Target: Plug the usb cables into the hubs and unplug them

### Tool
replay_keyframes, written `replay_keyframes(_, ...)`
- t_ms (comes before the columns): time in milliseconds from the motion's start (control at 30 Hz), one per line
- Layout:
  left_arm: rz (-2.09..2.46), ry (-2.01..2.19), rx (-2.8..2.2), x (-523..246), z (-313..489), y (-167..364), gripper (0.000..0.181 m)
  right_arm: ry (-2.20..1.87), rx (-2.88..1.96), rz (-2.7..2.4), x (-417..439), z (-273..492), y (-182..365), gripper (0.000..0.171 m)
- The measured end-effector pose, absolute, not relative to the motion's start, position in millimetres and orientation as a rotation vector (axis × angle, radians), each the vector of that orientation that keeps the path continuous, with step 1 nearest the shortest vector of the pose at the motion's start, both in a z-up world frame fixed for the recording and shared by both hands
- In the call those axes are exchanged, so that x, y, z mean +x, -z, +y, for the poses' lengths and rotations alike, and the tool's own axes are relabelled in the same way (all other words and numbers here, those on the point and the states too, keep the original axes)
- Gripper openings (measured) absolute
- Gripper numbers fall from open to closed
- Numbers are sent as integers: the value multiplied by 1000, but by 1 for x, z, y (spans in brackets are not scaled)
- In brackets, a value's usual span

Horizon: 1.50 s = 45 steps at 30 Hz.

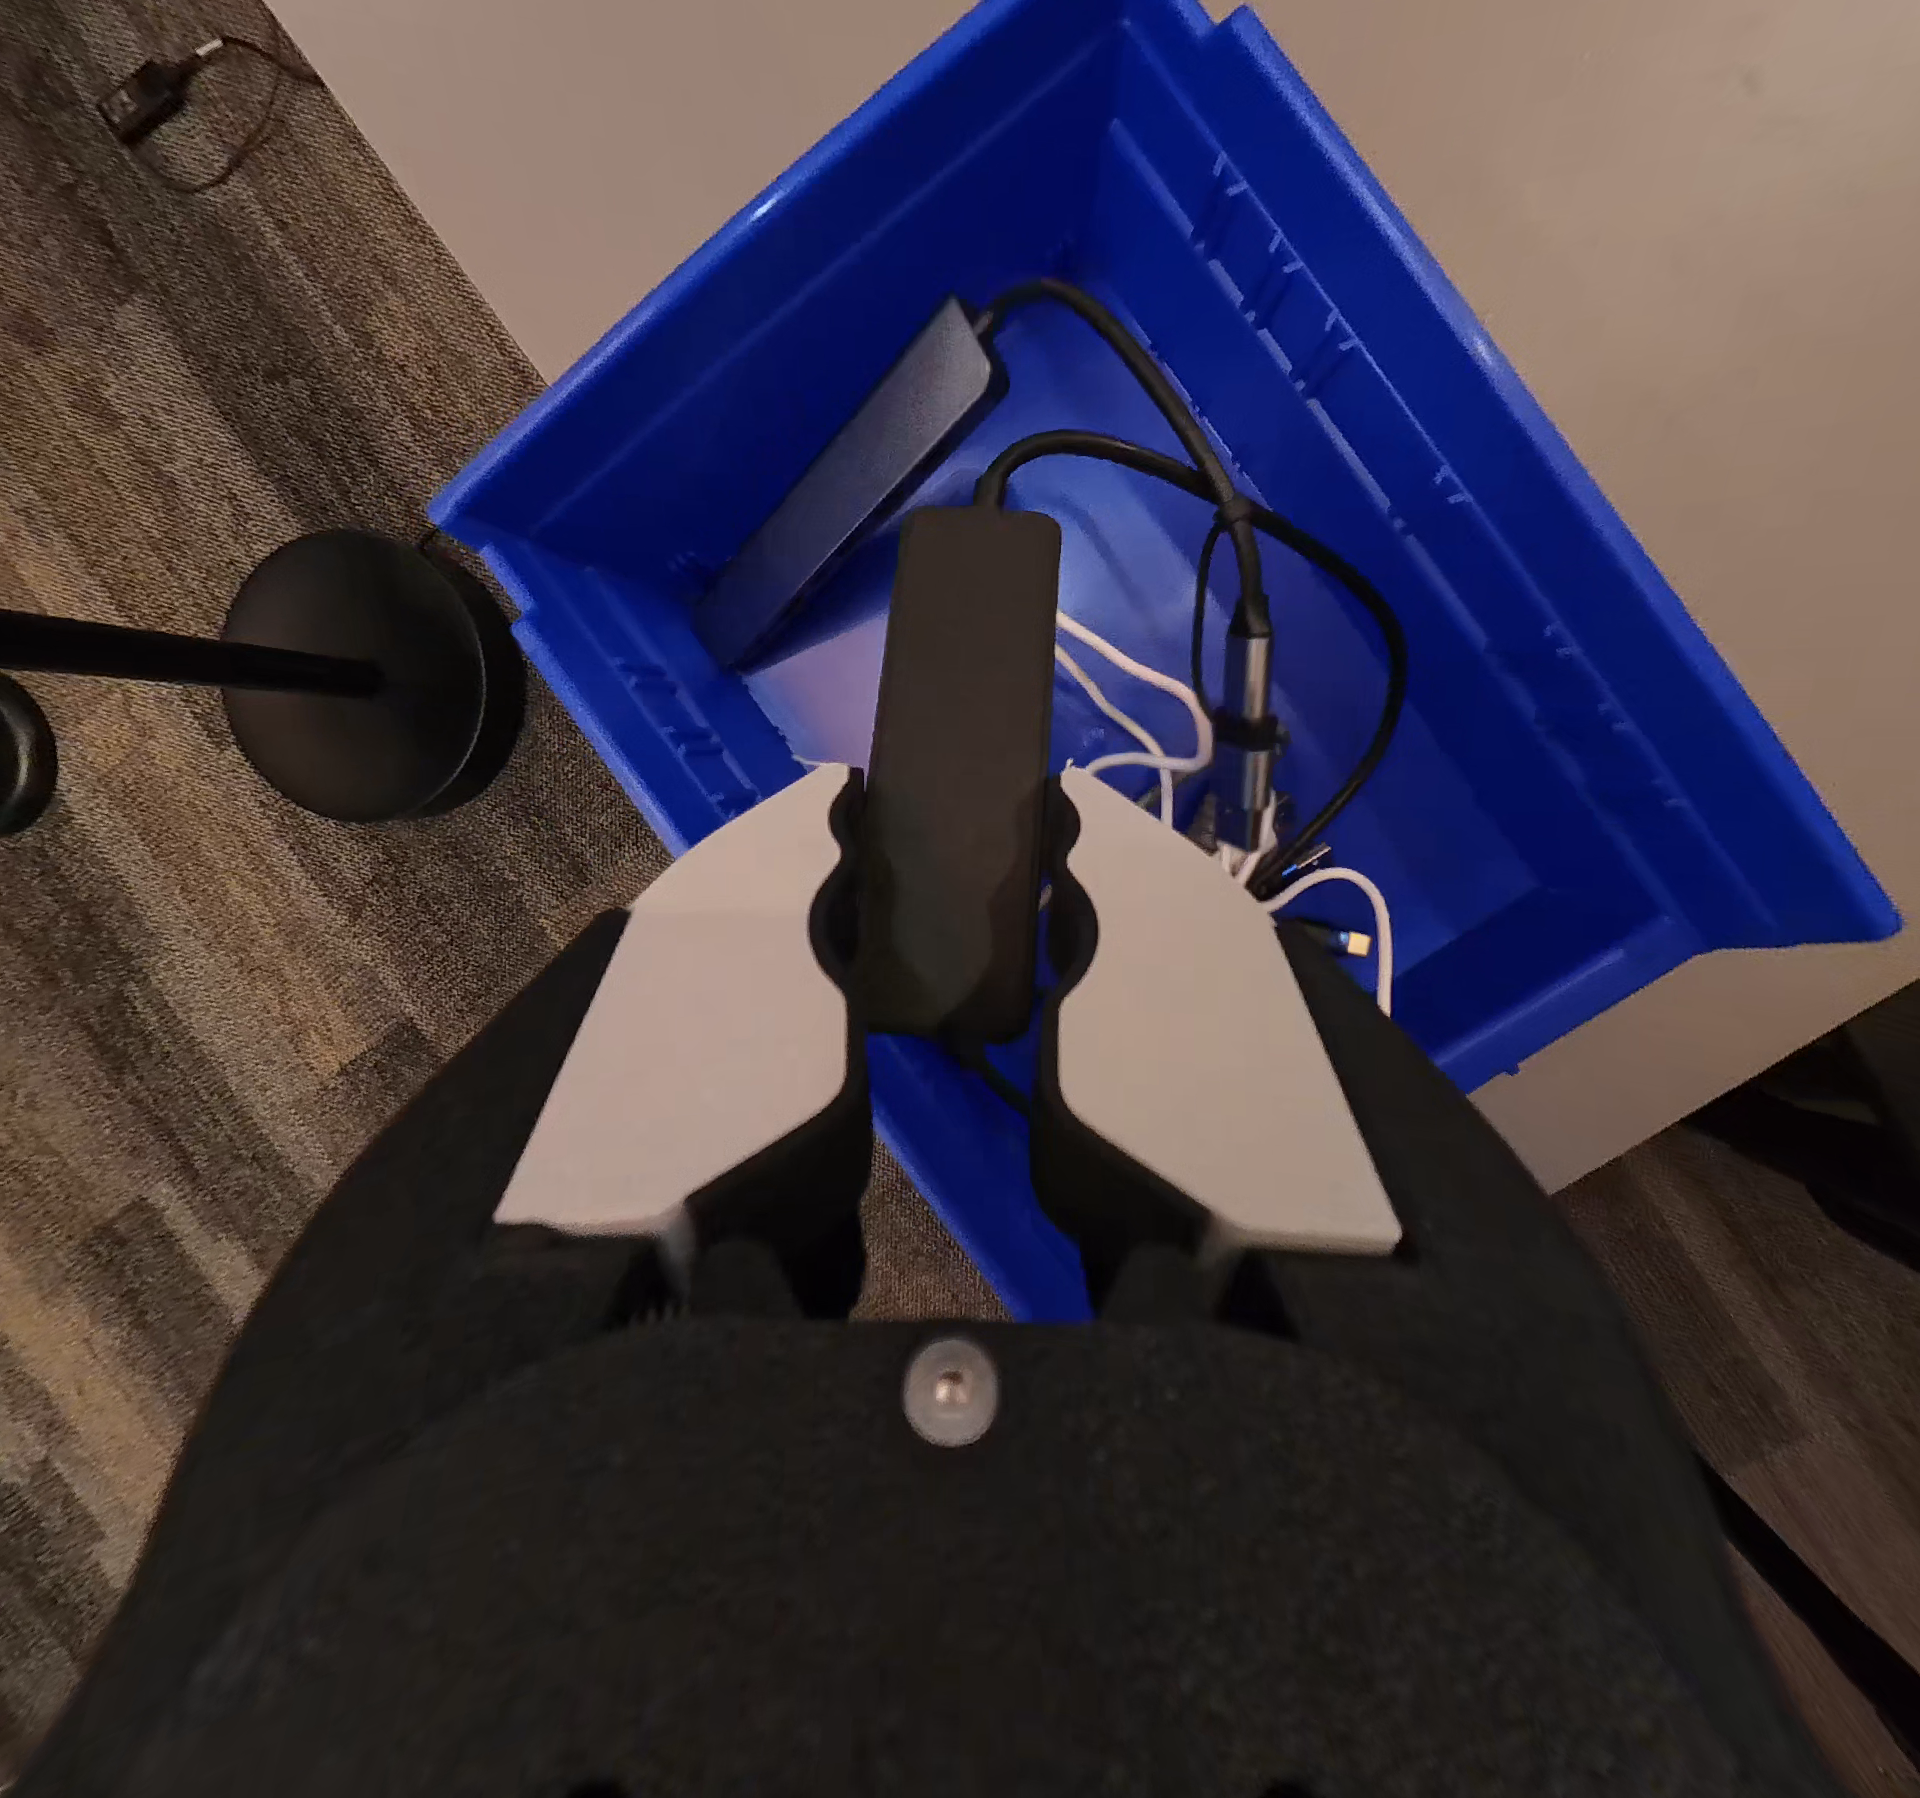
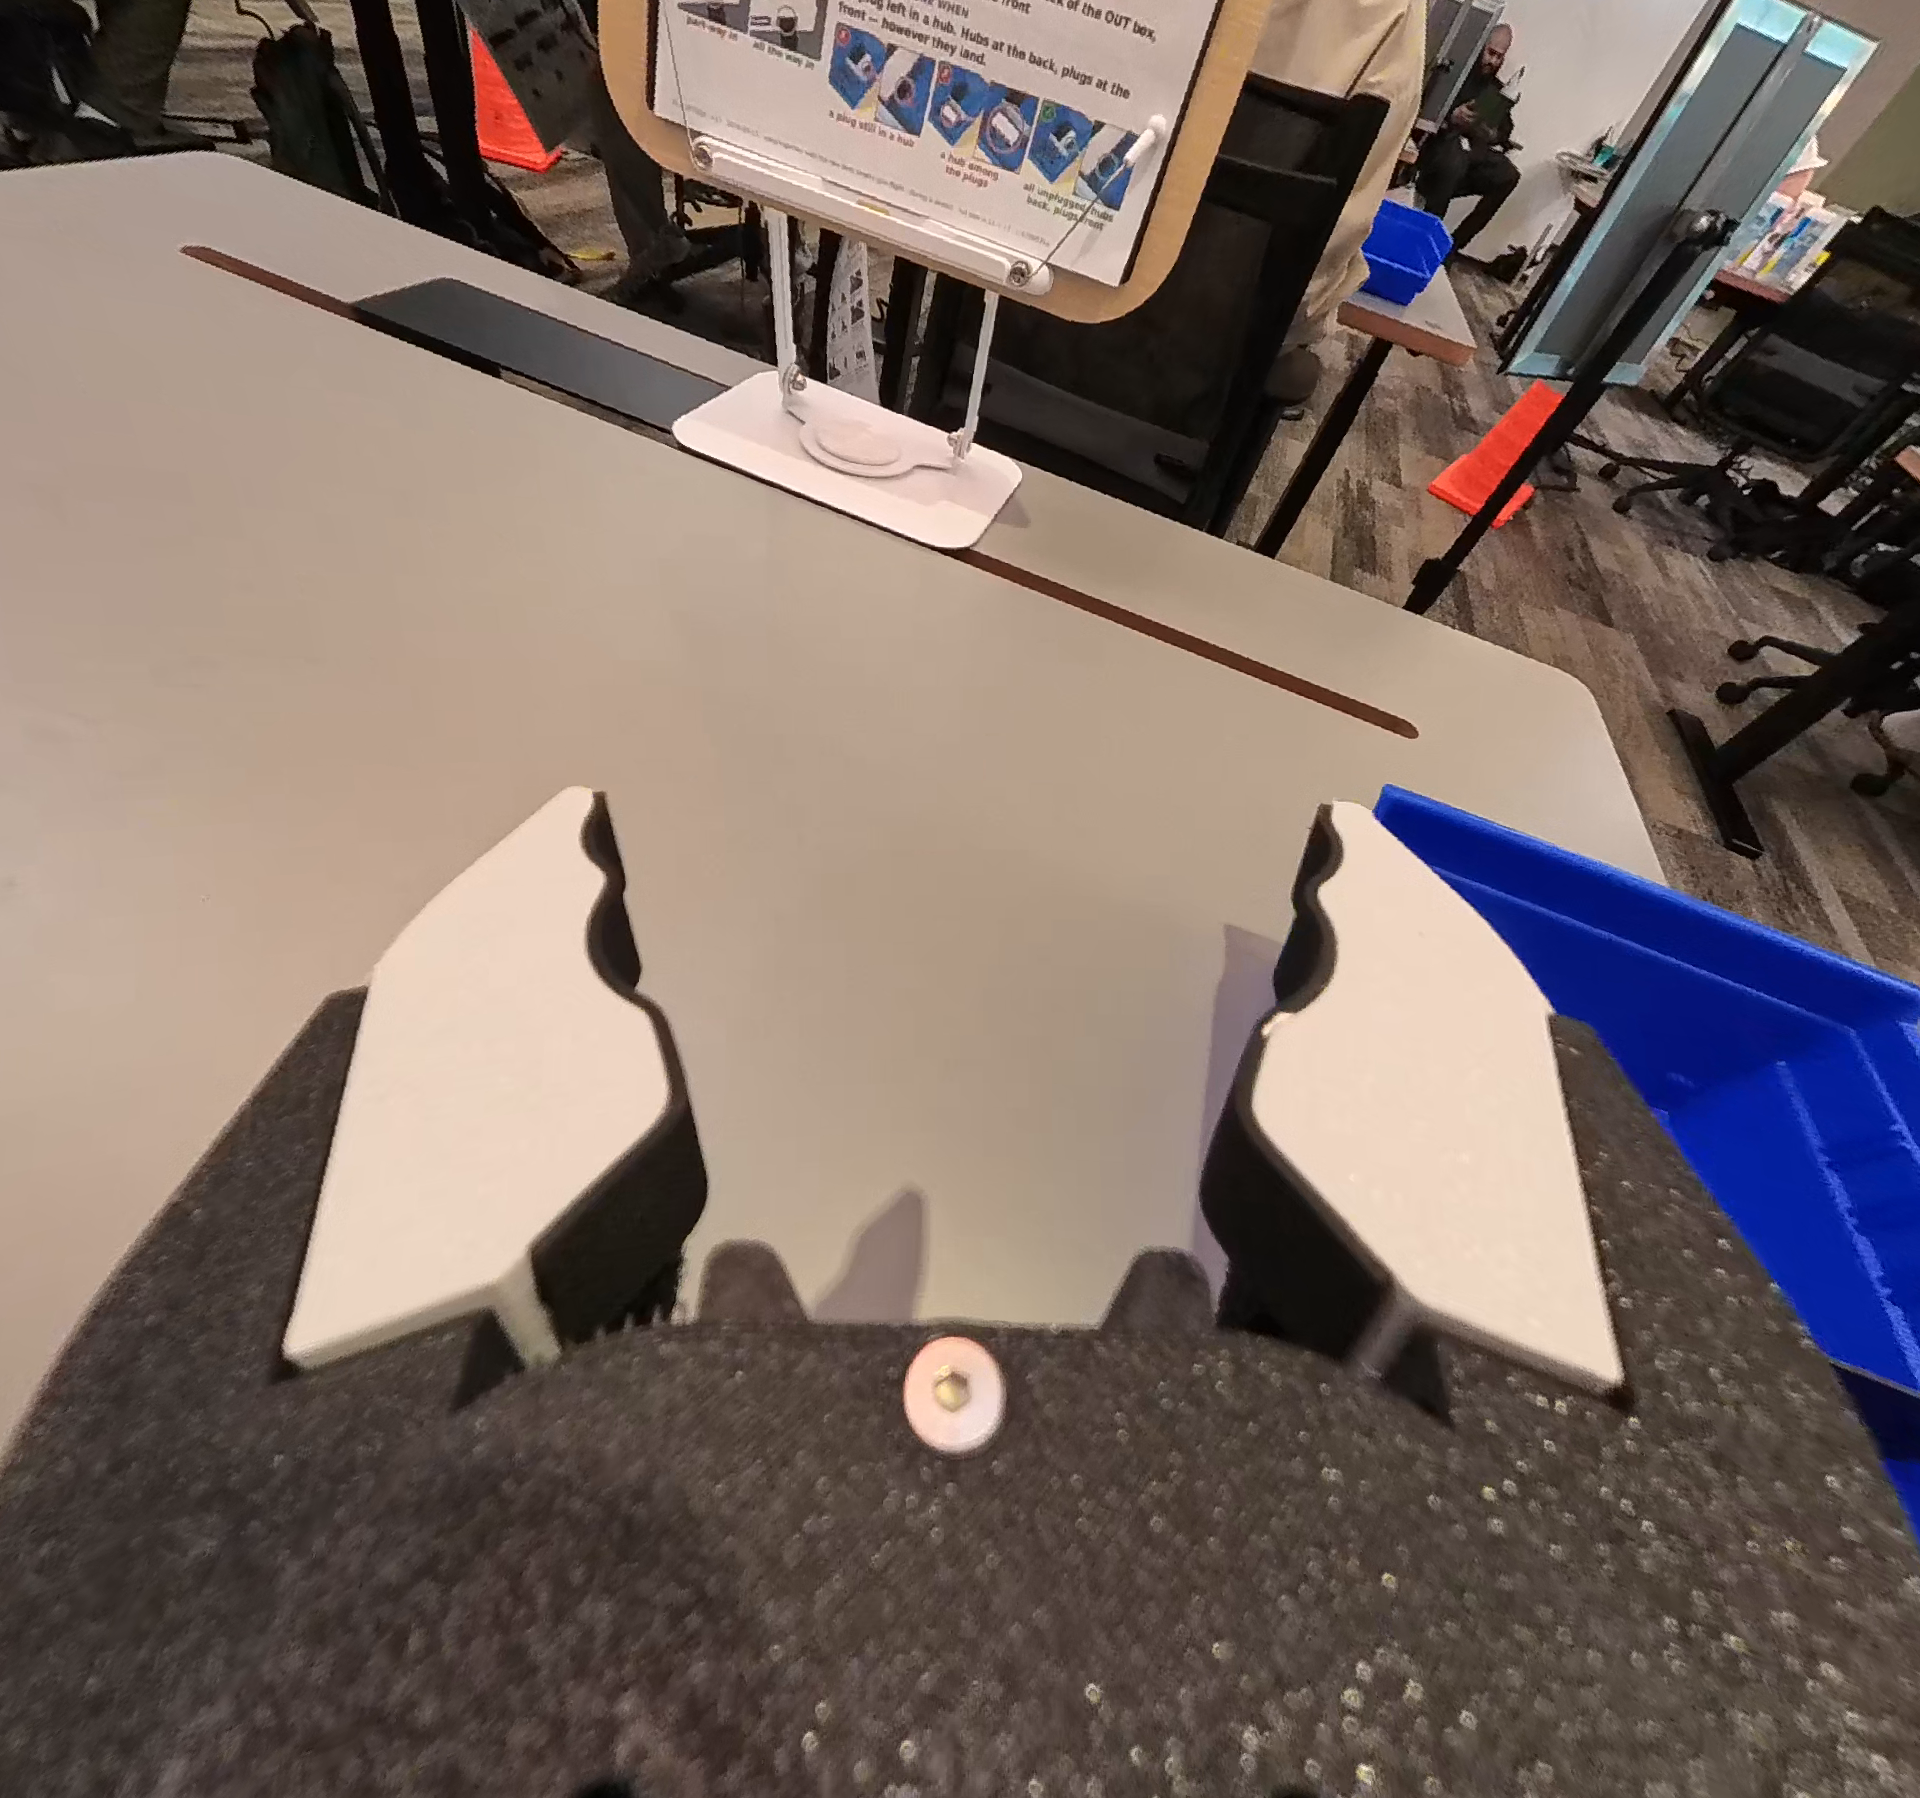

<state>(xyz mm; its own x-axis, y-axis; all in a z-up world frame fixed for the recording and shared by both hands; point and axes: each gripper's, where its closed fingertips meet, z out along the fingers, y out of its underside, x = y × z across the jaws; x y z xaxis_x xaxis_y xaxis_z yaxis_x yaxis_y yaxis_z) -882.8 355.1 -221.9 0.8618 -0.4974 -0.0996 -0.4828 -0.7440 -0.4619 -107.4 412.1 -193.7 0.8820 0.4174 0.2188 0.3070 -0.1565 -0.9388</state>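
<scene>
In the left wrist view my left gripper (image 1: 951, 792) is shut on a black USB hub (image 1: 961, 709) and holds it above a blue bin (image 1: 1558, 688). The hub's black cable (image 1: 1361, 626) loops down into the bin. A second, grey hub (image 1: 852, 481) leans against the bin's wall. White cables (image 1: 1132, 678) and loose USB plugs (image 1: 1257, 761) lie on the bin floor. In the right wrist view my right gripper (image 2: 961, 813) is open and empty above the grey table (image 2: 416, 657).
A blue bin (image 2: 1683, 1021) sits at the table's right edge beside my right gripper. A stand holding an instruction sheet (image 2: 862, 460) rests at the table's back. A black round stand base (image 1: 364, 678) sits on the carpet left of the bin. People sit at desks behind. My hands' fingertips stand some 80 cm from each other.
</scene>
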Motion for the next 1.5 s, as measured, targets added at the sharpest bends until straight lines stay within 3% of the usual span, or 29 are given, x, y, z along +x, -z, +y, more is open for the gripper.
replay_keyframes(967, 676, -339, -2408, -894, 352, 89, 31, -144, -1734, -540, -103, 405, 196, 119)
replay_keyframes(1500, 479, -27, -2183, -877, 351, 32, 32, -165, -1739, -537, -103, 407, 201, 119)
